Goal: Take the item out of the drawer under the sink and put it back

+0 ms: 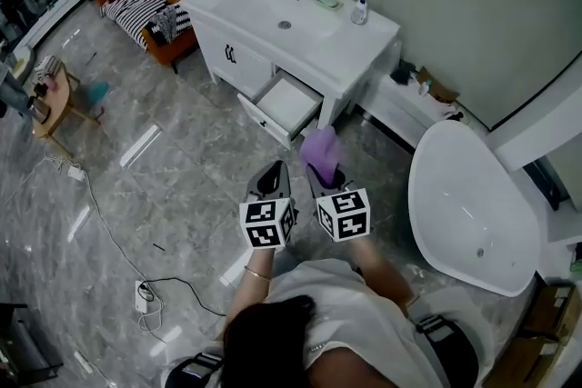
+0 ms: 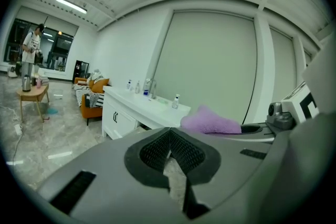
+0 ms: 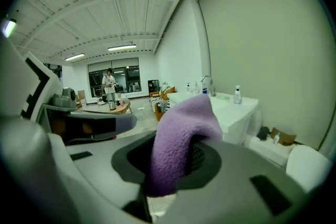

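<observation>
Obs.: right gripper [image 1: 324, 177] clenched on a purple fleece cloth [image 3: 178, 128]. The cloth was pinched between the pads, its free end arching up and forward over the jaws. Left gripper [image 2: 169, 150] closed with pad tips meeting and nothing between them, held just beside the right one.

Position: both grippers were held in front of the person's body, apart from the white sink vanity [image 1: 359, 41]. The drawer [image 1: 289, 103] under the basin stood pulled out and appeared empty and white inside.

Judgement: the cloth was out and the return leg was due.

Method note for return:
- Hold the pinch firm in transit, since the fleece is limp and will sag.
- Bring the jaws over the middle of the drawer and lower them inside its walls before releasing.
- Watch the loose end, which could drape over the drawer front and block closing.
- The left gripper was free to steady or push the drawer
</observation>
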The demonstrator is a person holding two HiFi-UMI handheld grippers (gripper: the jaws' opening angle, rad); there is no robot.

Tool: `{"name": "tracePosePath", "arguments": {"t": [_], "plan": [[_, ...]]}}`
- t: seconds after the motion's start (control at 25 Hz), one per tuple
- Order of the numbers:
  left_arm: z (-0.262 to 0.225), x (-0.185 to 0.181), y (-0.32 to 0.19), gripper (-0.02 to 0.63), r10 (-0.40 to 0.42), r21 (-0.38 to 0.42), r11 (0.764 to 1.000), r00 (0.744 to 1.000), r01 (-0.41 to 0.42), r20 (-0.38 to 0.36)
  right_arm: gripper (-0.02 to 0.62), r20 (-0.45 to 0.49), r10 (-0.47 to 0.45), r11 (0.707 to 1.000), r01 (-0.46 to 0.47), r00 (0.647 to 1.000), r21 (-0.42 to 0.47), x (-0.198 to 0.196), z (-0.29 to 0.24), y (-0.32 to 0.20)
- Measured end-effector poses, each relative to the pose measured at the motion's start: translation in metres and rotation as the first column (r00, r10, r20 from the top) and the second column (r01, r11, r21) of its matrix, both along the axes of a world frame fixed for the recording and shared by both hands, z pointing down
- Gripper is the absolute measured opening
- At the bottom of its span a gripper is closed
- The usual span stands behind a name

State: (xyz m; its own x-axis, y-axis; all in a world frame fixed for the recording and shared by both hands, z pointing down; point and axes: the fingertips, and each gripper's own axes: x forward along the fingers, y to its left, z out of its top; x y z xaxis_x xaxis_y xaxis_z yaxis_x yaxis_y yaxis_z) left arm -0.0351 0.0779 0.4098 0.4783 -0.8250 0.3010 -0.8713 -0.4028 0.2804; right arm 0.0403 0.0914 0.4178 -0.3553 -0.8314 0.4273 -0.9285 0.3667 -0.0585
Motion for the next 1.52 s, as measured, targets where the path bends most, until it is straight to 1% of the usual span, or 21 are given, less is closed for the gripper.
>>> {"name": "tracePosePath", "arguments": {"t": [0.12, 0.28, 0.44, 0.68, 0.88, 1.16, 1.52], "plan": [[0.003, -0.006, -0.009, 0.005, 0.008, -0.009, 1.000, 1.000, -0.008, 0.005, 0.095, -0.001, 0.013, 1.000, -0.013, 1.000, -0.002, -0.005, 0.001, -0.009], [0.002, -0.015, -0.023, 0.005, 0.004, 0.005, 1.000, 1.000, -0.004, 0.024, 0.095, 0.003, 0.015, 1.000, -0.015, 1.000, -0.003, -0.013, 0.000, -0.022], [0.003, -0.020, -0.032, 0.005, 0.017, -0.009, 1.000, 1.000, -0.017, 0.021, 0.095, -0.001, 0.014, 1.000, -0.014, 1.000, -0.003, -0.021, 0.001, -0.032], [0.008, -0.042, -0.047, 0.005, 0.027, -0.025, 0.999, 0.999, -0.027, 0.036, 0.095, 0.020, 0.029, 0.999, -0.029, 0.999, -0.015, -0.044, 0.004, -0.046], [0.005, -0.055, -0.059, 0.005, 0.035, -0.022, 0.999, 0.999, -0.035, 0.019, 0.095, 0.011, 0.030, 0.999, -0.030, 0.999, -0.012, -0.058, 0.002, -0.054], [0.015, -0.055, -0.060, 0.005, 0.083, -0.033, 0.996, 0.996, -0.082, 0.029, 0.095, 0.010, 0.059, 0.998, -0.058, 0.998, -0.022, -0.059, 0.009, -0.053], [0.017, -0.046, -0.068, 0.005, 0.100, -0.035, 0.995, 0.994, -0.098, 0.037, 0.095, 0.008, 0.081, 0.996, -0.081, 0.997, -0.030, -0.043, 0.013, -0.060]]}}
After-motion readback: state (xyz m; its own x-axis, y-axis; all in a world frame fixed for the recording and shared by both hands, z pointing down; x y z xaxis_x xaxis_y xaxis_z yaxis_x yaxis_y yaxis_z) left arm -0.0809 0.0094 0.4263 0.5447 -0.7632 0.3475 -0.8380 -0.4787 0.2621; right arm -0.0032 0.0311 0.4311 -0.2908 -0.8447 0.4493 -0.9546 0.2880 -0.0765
